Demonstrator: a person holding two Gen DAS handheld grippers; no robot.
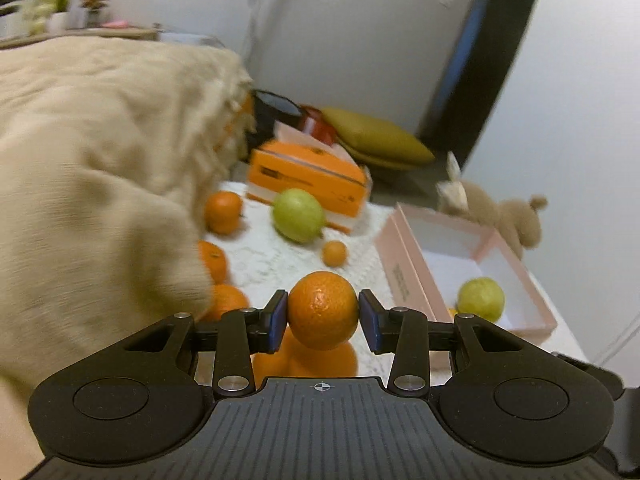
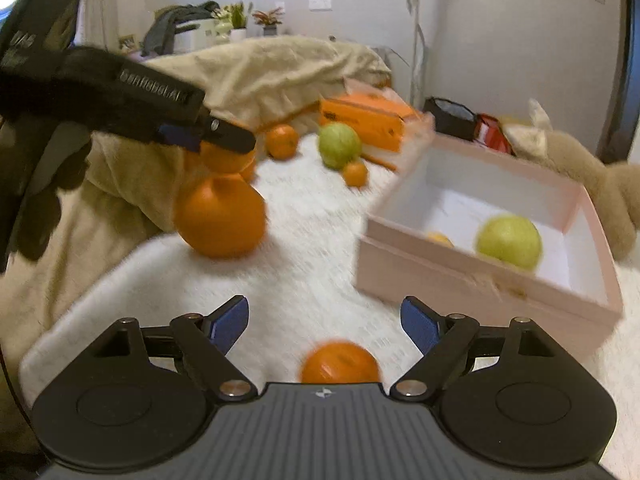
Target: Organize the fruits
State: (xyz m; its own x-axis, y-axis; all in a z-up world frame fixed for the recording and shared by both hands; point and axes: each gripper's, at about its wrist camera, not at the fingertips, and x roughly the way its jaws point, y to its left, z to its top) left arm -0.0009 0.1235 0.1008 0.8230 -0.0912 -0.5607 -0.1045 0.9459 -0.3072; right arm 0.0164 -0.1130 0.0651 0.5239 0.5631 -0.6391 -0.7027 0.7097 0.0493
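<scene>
Left gripper [image 1: 323, 318] nearest the lens, blue pads [image 1: 277, 322] clamped on a round orange mandarin [image 1: 323, 310], lifted clear of the white fuzzy mat [image 1: 280, 264]. Left of it, a beige knitted blanket [image 1: 92, 168] fills the frame, three more mandarins tucked along its edge. Mid-mat: a green round guava-like fruit [image 1: 298, 220] with a small orange kumquat-sized fruit [image 1: 334, 253] just beside it, an orange cardboard box [image 1: 308, 178] behind. Right: an open pale pink cardboard box [image 1: 404, 280] holding a second green fruit [image 1: 481, 299]; a tan plush toy [image 1: 516, 220] sits behind the box. Right wrist view: right gripper [image 2: 324, 326] released, jaws wide, nothing between the pads; a blurred loose mandarin [image 2: 340, 362] lies on the mat under it, near the camera body. Left side of that view shows the left gripper [image 2: 212, 136] from the side with its mandarin [image 2: 226, 160] pinched, a bigger orange [image 2: 220, 220] on the mat directly below. Pink box [image 2: 480, 280] right, green fruit [image 2: 509, 242] inside.
</scene>
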